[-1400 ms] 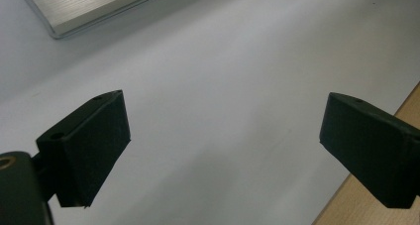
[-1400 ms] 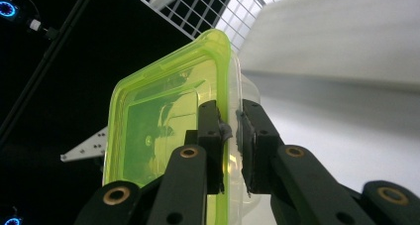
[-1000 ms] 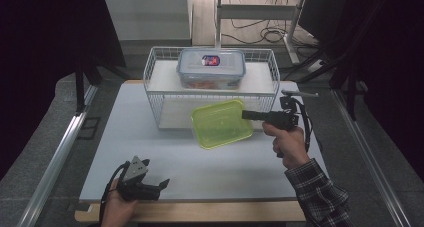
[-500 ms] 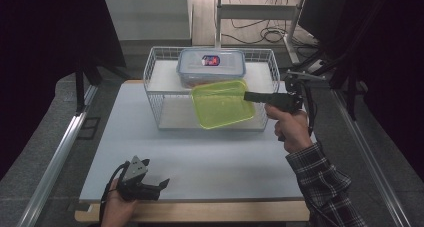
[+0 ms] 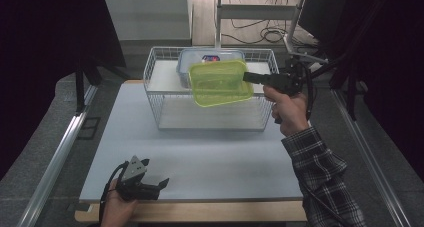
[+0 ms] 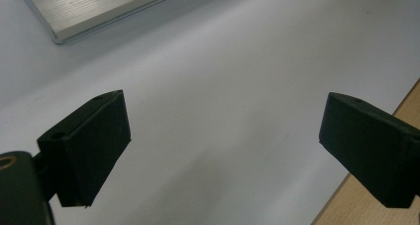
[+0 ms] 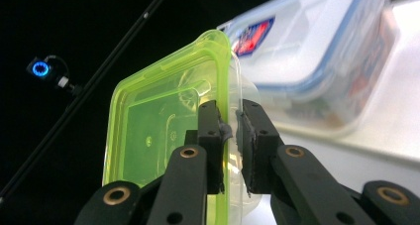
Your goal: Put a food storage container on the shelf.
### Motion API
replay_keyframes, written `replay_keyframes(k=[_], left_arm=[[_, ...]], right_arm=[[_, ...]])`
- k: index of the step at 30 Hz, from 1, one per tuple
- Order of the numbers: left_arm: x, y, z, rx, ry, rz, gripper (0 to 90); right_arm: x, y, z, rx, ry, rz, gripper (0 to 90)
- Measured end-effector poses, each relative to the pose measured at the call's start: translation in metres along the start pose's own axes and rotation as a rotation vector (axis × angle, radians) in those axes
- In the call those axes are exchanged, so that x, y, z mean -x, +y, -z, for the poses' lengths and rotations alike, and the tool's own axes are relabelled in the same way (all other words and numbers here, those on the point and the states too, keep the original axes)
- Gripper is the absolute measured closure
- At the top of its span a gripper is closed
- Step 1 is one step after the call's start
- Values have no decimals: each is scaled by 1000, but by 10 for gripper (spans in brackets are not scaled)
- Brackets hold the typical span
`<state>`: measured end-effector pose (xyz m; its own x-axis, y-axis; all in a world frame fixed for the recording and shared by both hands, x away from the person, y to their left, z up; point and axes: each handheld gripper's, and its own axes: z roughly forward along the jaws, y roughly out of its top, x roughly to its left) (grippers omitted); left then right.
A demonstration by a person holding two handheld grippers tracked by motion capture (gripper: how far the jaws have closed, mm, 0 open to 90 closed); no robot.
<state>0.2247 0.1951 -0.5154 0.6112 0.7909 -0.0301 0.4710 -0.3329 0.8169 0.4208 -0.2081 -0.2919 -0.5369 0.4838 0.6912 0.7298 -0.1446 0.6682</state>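
Note:
A flat yellow-green plastic container (image 5: 220, 82) hangs in the air in front of the wire basket (image 5: 155, 102), tilted toward me. My right gripper (image 5: 248, 77) is shut on its right rim; in the right gripper view the pads (image 7: 214, 136) pinch the rim of the green container (image 7: 163, 136). Inside the basket on its upper shelf sits a clear lidded box (image 5: 210, 57) with a blue seal and a red label, seen close in the right gripper view as the clear box (image 7: 327, 66). My left gripper (image 5: 157, 183) rests near the table's front left edge, open, with nothing between its jaws (image 6: 223, 155).
The white table top (image 5: 210, 157) has a wooden front edge (image 5: 200, 212). A metal rail (image 5: 60, 157) runs along the left side. Cables and a stand lie on the floor behind the basket.
My right gripper has lifted the green container from near the table up and back, to the height of the basket's top. The left gripper has stayed still.

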Motion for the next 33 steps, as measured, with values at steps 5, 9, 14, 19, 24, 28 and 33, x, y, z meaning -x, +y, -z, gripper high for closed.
replay_keyframes(k=[5, 9, 14, 19, 24, 28, 33], left_arm=[[-1, 0, 1, 3, 0, 1, 56], [-1, 0, 0, 2, -2, -1, 55], [0, 0, 0, 0, -2, -1, 55], [1, 0, 0, 1, -6, -2, 55], [1, 0, -1, -2, -7, -5, 55], [1, 0, -1, -2, -10, -4, 55], [2, 0, -2, -5, -13, -10, 55]], right_arm=[[-2, 11, -6, 33, -23, -3, 806], [-5, 20, -11, 49, -46, 5, 805], [-12, 31, -17, 75, -74, 14, 806], [-15, 40, -23, 98, -115, 24, 805], [-12, 45, -30, 117, -151, 20, 805], [-12, 48, -36, 131, -170, 20, 805], [-12, 49, -43, 139, -200, 31, 805]])
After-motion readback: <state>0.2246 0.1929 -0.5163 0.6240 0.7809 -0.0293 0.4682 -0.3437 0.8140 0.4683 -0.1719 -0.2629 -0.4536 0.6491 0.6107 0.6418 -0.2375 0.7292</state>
